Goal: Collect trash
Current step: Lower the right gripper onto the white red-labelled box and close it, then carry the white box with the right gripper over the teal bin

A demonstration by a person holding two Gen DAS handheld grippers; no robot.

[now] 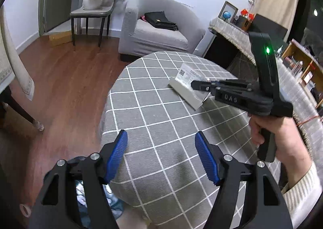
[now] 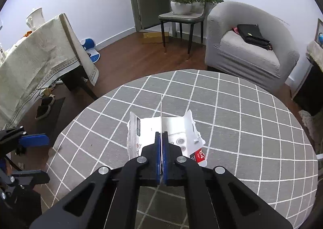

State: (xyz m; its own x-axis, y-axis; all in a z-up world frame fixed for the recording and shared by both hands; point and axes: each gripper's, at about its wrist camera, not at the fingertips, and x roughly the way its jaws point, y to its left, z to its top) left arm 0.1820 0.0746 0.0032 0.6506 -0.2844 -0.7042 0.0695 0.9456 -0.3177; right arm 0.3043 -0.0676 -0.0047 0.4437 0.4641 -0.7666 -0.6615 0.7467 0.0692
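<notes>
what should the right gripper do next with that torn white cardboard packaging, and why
Probably lift it straight up. The right gripper is shut on an upright flap of the torn white cardboard packaging, whose base looks to be on the round grey checked tablecloth. The open left gripper holds nothing.

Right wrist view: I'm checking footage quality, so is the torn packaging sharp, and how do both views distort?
Right wrist view: the torn packaging is sharp, its print legible, the right gripper shut on it. Both views: fisheye bends the checked tablecloth lines, dark corners. Left wrist view: left gripper open, focused.
</notes>
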